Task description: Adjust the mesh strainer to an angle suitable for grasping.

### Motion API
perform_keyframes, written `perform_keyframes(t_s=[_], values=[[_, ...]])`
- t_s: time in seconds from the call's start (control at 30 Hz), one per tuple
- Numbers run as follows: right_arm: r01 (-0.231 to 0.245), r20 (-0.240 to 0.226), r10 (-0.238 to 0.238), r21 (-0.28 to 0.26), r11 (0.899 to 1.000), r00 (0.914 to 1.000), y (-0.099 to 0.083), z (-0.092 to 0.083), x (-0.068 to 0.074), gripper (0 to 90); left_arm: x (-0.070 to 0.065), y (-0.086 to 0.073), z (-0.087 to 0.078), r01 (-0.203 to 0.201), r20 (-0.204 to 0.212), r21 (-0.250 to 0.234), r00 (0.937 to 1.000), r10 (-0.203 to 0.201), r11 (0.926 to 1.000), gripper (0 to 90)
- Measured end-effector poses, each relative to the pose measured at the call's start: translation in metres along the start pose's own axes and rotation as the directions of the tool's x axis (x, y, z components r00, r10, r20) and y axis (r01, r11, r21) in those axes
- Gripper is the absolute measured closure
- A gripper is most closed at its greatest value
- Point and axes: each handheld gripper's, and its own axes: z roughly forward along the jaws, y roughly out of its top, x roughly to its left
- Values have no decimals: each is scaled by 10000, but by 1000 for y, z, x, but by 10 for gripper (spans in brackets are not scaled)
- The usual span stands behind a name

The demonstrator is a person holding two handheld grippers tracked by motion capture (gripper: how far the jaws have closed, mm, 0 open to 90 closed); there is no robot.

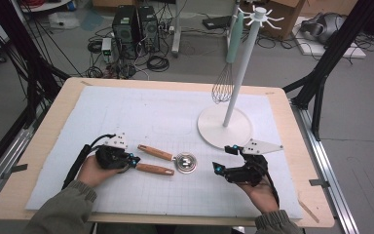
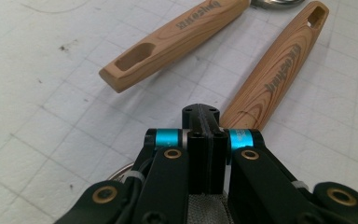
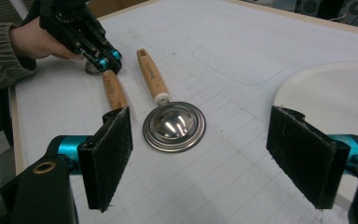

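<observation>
Grid-ruled white mat [image 1: 141, 105] covers the wooden table; cables and computer towers sit on the floor beyond.

Two wooden-handled utensils lie on the mat. Far utensil [image 1: 156, 152]: long axis runs from its handle end near the left gripper [image 1: 132, 161] to a round metal head [image 1: 185, 163] toward the right gripper [image 1: 217, 168]. Near wooden handle [image 1: 155, 169] lies almost parallel, just beside it; where its working end lies I cannot tell.

Left gripper: jaws fully closed, pads together, nothing between them. Tips rest at the end of the near handle [image 2: 279, 70]; contact cannot be confirmed. Far handle [image 2: 177, 39] lies ahead and left of the tips.

Right gripper [image 3: 214, 154]: jaws wide apart, holding nothing. Metal head [image 3: 174, 127] lies ahead between the pads, apart from both.

White stand [image 1: 224, 127] with hanging whisk [image 1: 224, 85] is beyond the right gripper.
</observation>
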Motion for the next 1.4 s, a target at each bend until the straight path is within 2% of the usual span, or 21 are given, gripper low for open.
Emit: perform_keyframes(t_s=[0.27,0.3,0.53,1.2,1.4], values=[[-42,-18,42,84,10000,10000,-1,1,0,217,-6,0,0,-112,135,55,9998,111,9999,896],[-45,-10,45,83,10000,10000,-1,1,0,217,-8,0,0,10,119,-26,9999,-9,10000,896],[-29,-72,30,146,9999,10000,-1,3,1,217,-11,-1,-1,110,91,-69,9999,-109,9999,895],[-25,-134,29,283,9996,9999,-3,7,1,217,-19,2,1,-82,248,-24,9997,82,10000,895],[-42,-137,46,310,9995,9999,-3,7,1,216,-18,8,1,-11,256,-286,9997,18,9996,894]])
